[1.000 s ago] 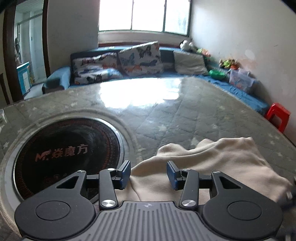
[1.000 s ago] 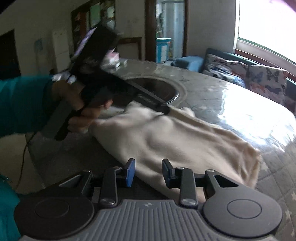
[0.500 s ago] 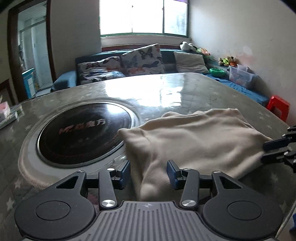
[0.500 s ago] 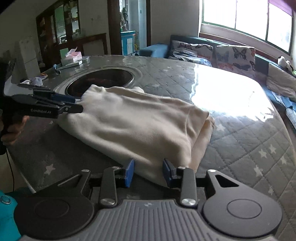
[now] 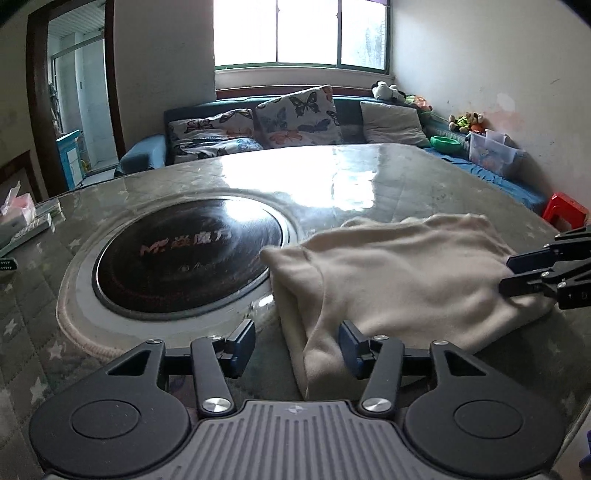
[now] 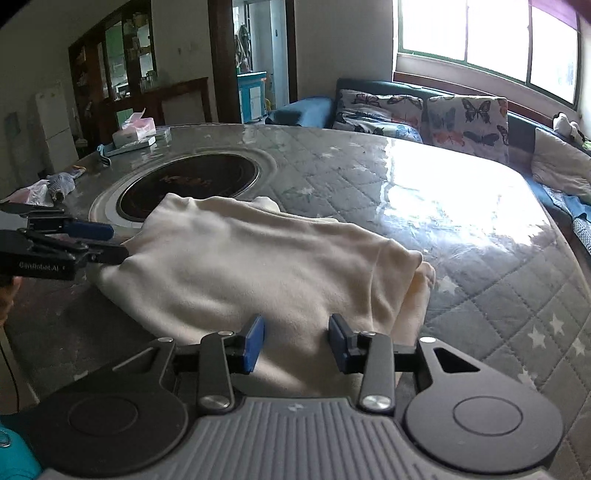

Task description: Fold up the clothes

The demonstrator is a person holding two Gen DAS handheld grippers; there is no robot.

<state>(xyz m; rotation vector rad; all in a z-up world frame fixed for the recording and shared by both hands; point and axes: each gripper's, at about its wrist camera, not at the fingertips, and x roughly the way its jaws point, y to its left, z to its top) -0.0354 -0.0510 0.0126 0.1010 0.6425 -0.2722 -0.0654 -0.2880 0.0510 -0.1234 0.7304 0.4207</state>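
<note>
We see a cream garment (image 5: 399,273) lying folded on the table (image 5: 369,177), long axis running roughly between the two grippers, one short end just beside the black round cooktop inset (image 5: 184,254), the other toward the table's near edge; in the right wrist view the same garment (image 6: 258,266) lies slanted from the cooktop (image 6: 188,181) toward the camera, with a doubled fold edge on its right side. Left gripper (image 5: 297,345) open, jaws apart with the garment's near corner between them, no clamp on cloth; from the right view the left gripper (image 6: 99,242) sits at the garment's end by the cooktop. Right gripper (image 6: 295,343) open too, cloth edge between the blue pads (image 6: 253,345), not pinched; seen from the left its tips (image 5: 517,275) sit at the garment's far end, contact unclear. Table is covered in a grey quilted star-print cloth under glossy clear sheet with window glare. Behind: a blue sofa (image 5: 147,155) with butterfly cushions (image 5: 295,114), bright window (image 5: 299,33), red stool (image 5: 565,214), tissue box (image 6: 135,131) at table's far corner
</note>
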